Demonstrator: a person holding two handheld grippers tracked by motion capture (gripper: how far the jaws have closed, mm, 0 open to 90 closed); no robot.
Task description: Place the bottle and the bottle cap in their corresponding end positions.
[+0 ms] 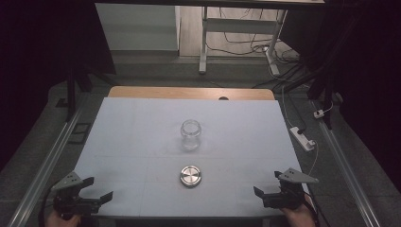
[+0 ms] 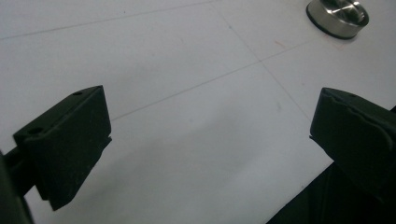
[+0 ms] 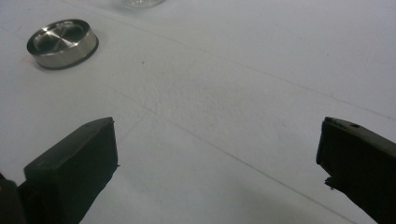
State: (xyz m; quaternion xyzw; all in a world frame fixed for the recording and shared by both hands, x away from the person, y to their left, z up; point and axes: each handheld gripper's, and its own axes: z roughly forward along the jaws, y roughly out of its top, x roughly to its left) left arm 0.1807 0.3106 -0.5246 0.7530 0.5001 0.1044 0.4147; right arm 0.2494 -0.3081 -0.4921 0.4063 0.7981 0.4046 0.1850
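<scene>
**Two grippers wide open, jar and lid between them**

Two things sit on the white table [image 1: 142, 123]: a clear glass jar [image 1: 190, 134], upright and open at the mouth, near the middle, and a round metal lid [image 1: 191, 175] lying flat just in front of it, toward the person. Jar and lid are near each other but apart.

At the near left corner, the left gripper [image 1: 97, 189] is held above the table edge, jaws spread wide with nothing between them. In the left gripper view the lid [image 2: 338, 17] shows at the upper right, well apart from the jaws.

At the near right corner, the right gripper [image 1: 267, 183] is likewise spread wide and empty. In the right gripper view the lid [image 3: 62, 43] lies at the upper left, and a sliver of glass at the top edge is probably the base of the jar [image 3: 137, 3].

Both grippers point inward, well clear of jar and lid.
</scene>
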